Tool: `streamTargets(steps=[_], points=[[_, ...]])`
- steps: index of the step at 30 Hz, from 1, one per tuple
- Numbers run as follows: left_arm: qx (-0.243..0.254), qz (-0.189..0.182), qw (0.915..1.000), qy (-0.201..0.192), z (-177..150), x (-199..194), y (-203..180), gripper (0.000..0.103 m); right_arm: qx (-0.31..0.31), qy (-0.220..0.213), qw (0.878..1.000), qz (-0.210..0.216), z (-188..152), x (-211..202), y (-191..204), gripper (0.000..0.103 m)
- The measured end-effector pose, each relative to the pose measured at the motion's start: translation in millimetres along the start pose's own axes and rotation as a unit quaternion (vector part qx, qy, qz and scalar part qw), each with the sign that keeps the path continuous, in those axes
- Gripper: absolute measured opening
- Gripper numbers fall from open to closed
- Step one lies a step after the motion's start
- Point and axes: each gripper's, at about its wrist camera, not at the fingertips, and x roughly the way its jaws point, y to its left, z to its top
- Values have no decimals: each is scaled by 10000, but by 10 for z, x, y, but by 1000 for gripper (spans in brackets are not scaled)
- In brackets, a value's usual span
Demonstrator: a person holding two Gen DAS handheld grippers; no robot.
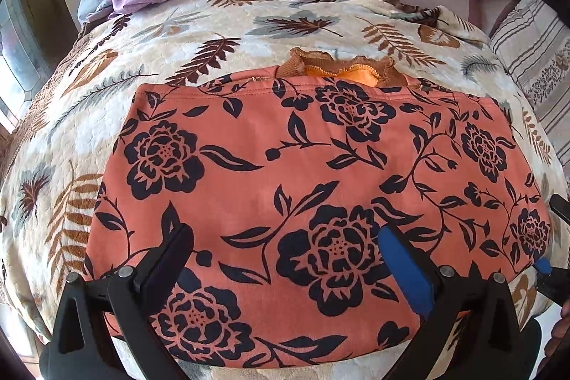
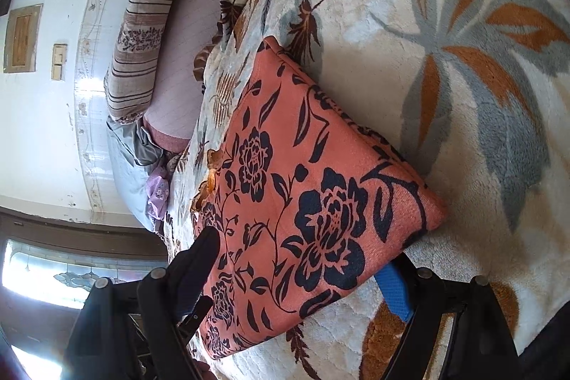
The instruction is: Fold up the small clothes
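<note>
Both grippers nearest: left gripper (image 1: 285,255) spread wide above the orange floral garment (image 1: 302,173), holding nothing; right gripper (image 2: 302,269) gapes astride its corner; garment lies folded on leaf-print blanket (image 1: 107,88), probably awaiting another fold.

Orange garment (image 1: 302,166) hides its collar's (image 1: 338,68) lower part.

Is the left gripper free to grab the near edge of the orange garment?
Probably yes: the left gripper is open right over the orange garment, with nothing lying on that edge.
</note>
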Motion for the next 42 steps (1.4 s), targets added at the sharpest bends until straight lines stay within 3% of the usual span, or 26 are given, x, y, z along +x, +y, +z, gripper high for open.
streamTargets(steps=[7,13,15,26,31,33,35,36,37,38,40,42], points=[[5,-20,10000,-44,53,57,-32,103,-111,36,9999,-114,7,58,-11,83],[8,43,9997,244,41,378,-57,103,-205,17,9997,-166,7,87,-9,82],[100,85,9999,97,23,384,-78,103,-178,15,9997,-175,7,87,-26,81],[3,19,9998,209,35,258,-17,103,-130,91,9993,-345,54,42,-141,59],[-12,82,9999,-73,-15,123,2,103,-20,79,9996,-270,57,32,-152,63],[170,196,9993,262,-70,346,-37,103,-45,57,9996,-275,69,48,-147,65],[317,291,9991,-26,-87,354,-77,103,-162,52,9993,-340,74,70,-108,65],[331,318,9989,50,-67,360,-86,103,-299,65,9985,-443,78,81,-69,59],[280,288,9991,124,-39,363,-76,103,-454,106,9970,-616,83,107,-24,27],[260,258,9991,205,-15,371,-66,103,-549,174,9957,-726,93,141,6,13],[284,171,9991,282,18,352,-40,103,-871,158,9908,-1020,90,167,155,12],[145,-65,9995,285,44,258,63,103,-1347,-1,9854,-1043,39,115,467,11]])
